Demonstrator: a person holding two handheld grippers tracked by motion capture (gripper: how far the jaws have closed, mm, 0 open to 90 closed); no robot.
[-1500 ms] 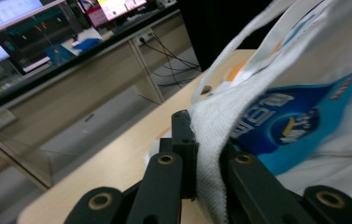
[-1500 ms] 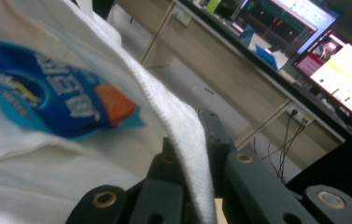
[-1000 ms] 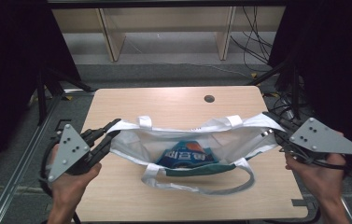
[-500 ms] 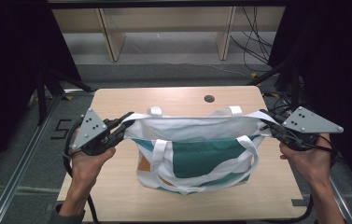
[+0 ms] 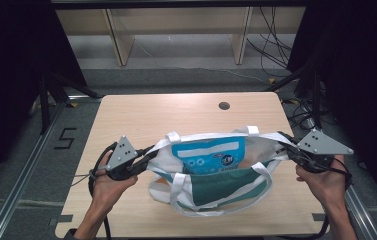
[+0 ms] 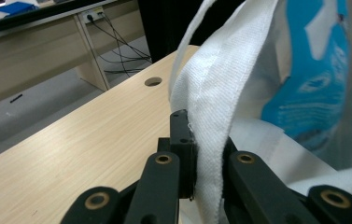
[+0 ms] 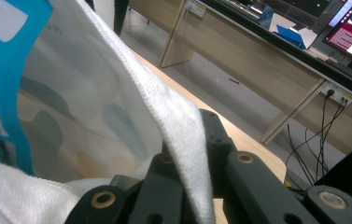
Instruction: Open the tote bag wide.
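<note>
The left gripper [image 5: 148, 156] is clamped tight on the white woven rim of the tote bag [image 5: 216, 190], which has come down since a moment ago and now rests near the front of the wooden table [image 5: 141, 115]. The bag has slumped and its mouth faces the camera more, so the blue snack packet [image 5: 208, 155] inside stands in plain sight instead of lying hidden behind the green panel. That suggests the setting-down is nearly done. The cloth is coarse, soft canvas with flat webbing handles; the packet is glossy film. The right gripper [image 5: 286, 149] likewise pinches the opposite rim, jaws nearly closed.
</note>
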